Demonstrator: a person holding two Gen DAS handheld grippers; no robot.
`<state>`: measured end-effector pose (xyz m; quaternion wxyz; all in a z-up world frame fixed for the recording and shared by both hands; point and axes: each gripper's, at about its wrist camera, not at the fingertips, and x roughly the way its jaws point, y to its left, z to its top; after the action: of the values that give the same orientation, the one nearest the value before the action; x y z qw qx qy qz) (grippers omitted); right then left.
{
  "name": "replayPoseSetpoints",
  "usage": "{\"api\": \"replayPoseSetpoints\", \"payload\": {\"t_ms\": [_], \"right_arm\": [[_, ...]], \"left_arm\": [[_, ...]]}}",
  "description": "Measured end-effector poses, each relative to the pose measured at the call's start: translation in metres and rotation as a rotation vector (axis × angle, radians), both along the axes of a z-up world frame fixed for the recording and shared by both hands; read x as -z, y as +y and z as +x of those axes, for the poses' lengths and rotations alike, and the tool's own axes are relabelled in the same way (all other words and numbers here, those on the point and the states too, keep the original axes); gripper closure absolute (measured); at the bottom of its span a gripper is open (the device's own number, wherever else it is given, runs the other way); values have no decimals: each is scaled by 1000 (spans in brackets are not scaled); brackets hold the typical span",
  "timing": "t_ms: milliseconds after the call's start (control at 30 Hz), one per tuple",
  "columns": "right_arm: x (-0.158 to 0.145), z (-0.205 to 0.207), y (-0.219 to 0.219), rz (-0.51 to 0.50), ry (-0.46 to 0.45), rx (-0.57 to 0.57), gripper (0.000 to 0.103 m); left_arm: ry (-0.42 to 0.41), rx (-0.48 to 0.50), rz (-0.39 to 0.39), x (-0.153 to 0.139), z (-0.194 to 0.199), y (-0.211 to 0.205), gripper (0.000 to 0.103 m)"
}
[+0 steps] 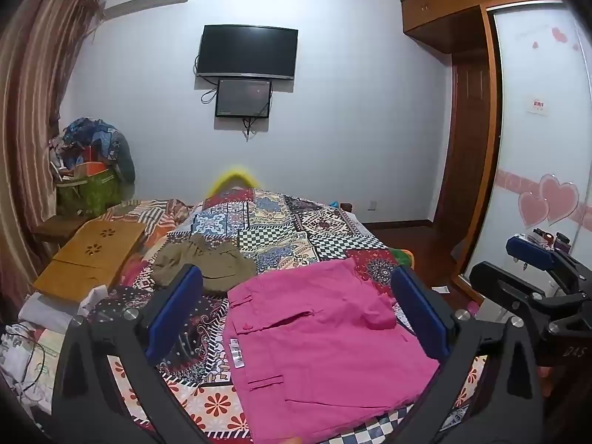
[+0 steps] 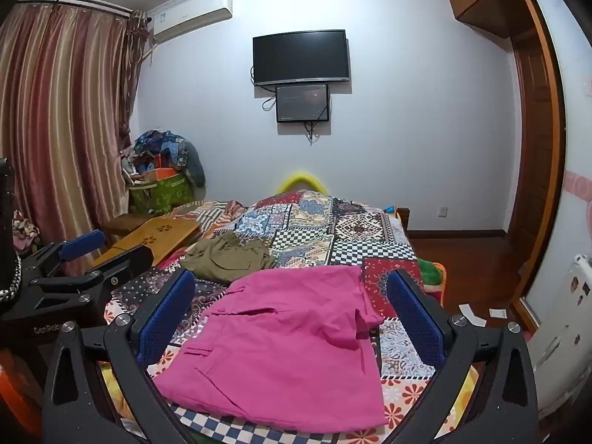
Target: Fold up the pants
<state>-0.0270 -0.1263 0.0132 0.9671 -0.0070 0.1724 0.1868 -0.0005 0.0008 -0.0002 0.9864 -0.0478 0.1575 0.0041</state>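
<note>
Pink pants lie folded in a flat stack on the patchwork bedspread near the bed's front edge; they also show in the right wrist view. A white label sticks out at their left side. My left gripper is open and empty, held above the pants. My right gripper is open and empty too, also above the pants. The right gripper shows at the right edge of the left wrist view, and the left gripper at the left edge of the right wrist view.
An olive-green garment lies crumpled behind the pants. A wooden lap tray rests on the bed's left side. Two screens hang on the far wall. Clutter is piled at the left, a wardrobe stands at the right.
</note>
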Motion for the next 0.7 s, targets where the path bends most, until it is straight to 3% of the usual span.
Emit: {"api": "replayPoseSetpoints", "payload": {"t_ms": [233,700], "right_arm": [[1,1,1,5,4,-2,0],[4,2,-1,8,17,-3,0]], "left_arm": [[16,-18,33,1,5,1,0],[-6,-7,21,0,-1,-4,0]]}}
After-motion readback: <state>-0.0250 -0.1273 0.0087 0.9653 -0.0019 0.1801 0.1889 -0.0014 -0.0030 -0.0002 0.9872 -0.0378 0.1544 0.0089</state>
